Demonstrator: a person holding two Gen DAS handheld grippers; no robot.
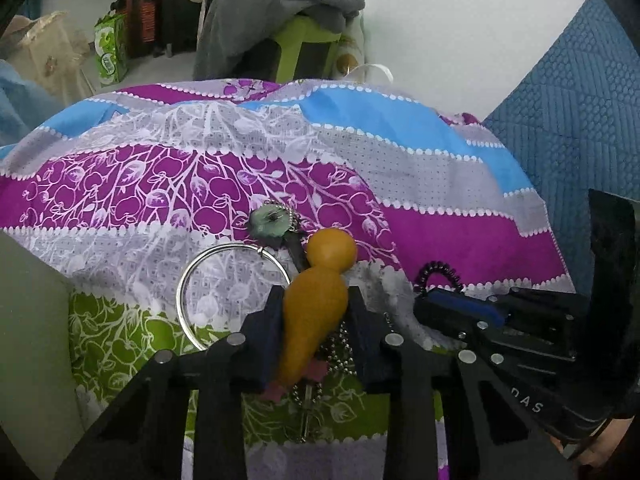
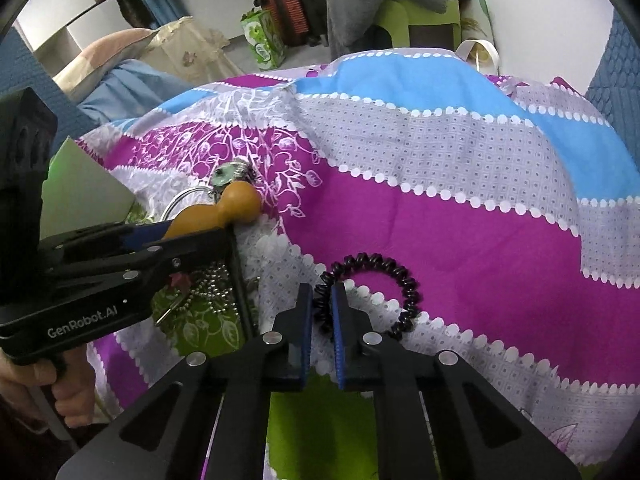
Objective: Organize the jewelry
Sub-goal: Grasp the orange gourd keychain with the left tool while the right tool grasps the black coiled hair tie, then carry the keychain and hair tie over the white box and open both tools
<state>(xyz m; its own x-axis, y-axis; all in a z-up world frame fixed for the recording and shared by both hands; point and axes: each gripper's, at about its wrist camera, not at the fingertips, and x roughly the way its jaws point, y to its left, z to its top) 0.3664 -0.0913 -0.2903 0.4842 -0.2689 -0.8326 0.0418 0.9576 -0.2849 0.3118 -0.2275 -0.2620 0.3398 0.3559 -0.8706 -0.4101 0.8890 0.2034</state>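
Note:
An orange gourd-shaped pendant (image 1: pixel 332 252) lies on the patterned cloth (image 1: pixel 440 184), and my left gripper (image 1: pixel 316 298) is shut on its lower body. Beside it lie a silver ring bangle (image 1: pixel 188 292), a green flower pendant (image 1: pixel 272 220) and a ball chain (image 1: pixel 340 352). In the right wrist view my right gripper (image 2: pixel 322 294) is shut on one side of a black coil bracelet (image 2: pixel 400 280); the rest of the loop lies on the cloth. The left gripper (image 2: pixel 216 228) and gourd (image 2: pixel 236 202) show at the left there. The right gripper (image 1: pixel 424 300) sits just right of the left one.
A pale box edge (image 1: pixel 32 320) stands at the left of the cloth. A blue quilted surface (image 1: pixel 568 120) borders it on the right. Beyond the cloth's far edge stand a green stool (image 1: pixel 308 40) heaped with grey clothing and a green carton (image 1: pixel 110 52). A hand (image 2: pixel 60 384) holds the left gripper's handle.

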